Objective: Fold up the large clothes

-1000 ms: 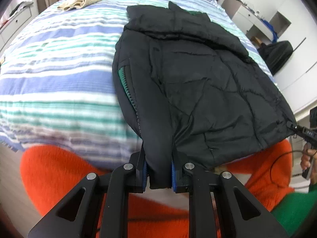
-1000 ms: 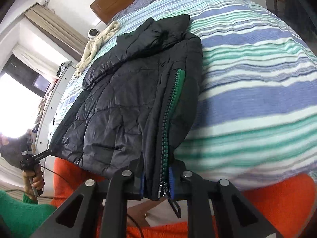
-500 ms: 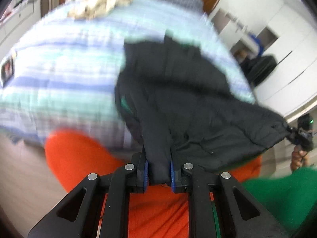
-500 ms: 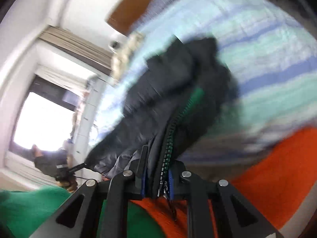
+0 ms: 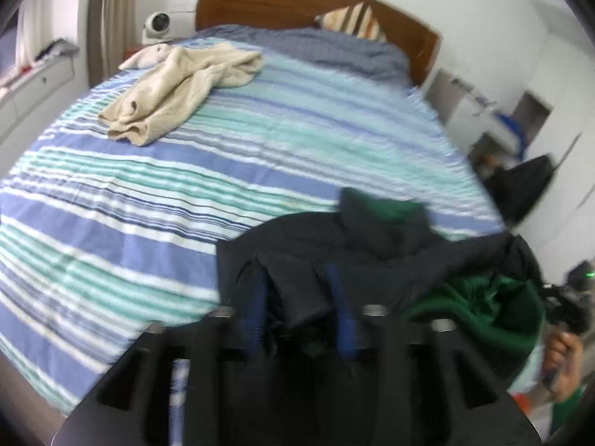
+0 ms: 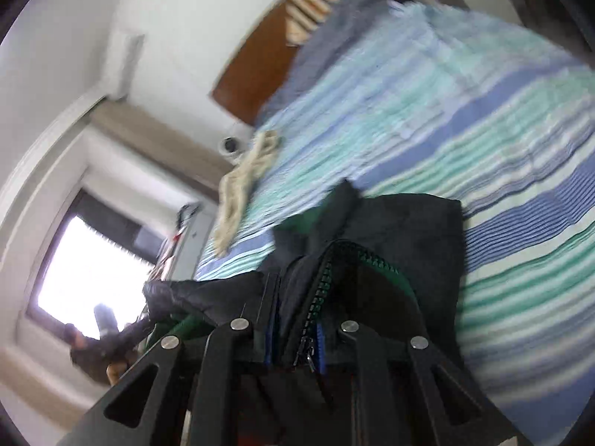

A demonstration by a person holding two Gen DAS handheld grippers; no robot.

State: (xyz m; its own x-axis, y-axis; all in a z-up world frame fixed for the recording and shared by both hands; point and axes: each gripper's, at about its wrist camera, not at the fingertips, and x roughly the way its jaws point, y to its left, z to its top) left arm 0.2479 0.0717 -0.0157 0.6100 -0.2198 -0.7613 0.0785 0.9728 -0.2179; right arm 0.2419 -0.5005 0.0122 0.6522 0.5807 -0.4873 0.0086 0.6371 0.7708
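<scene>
A black padded jacket (image 5: 375, 256) with green lining (image 5: 479, 301) and a green zipper (image 6: 327, 282) is bunched over the near edge of the striped bed (image 5: 186, 171). My left gripper (image 5: 299, 308) is shut on the jacket's hem, with fabric between its blue pads (image 5: 340, 316). My right gripper (image 6: 295, 329) is shut on the zipper edge of the jacket (image 6: 409, 245), and the zipper pull (image 6: 306, 353) hangs between the fingers. The hem sits lifted toward the collar (image 5: 372, 215). Both views are blurred.
A beige garment (image 5: 174, 89) lies crumpled at the far left of the bed. A wooden headboard (image 5: 282, 3) and striped pillow (image 5: 353, 22) stand at the back. A white fan (image 5: 158, 24) is at the left. White cabinets (image 5: 513, 111) and a dark bag (image 5: 520, 186) are at the right.
Both grippers have lifted the jacket's bottom hem up and carried it forward toward the collar. The jacket, flat a second ago, is now bunched and doubled, showing green lining.
</scene>
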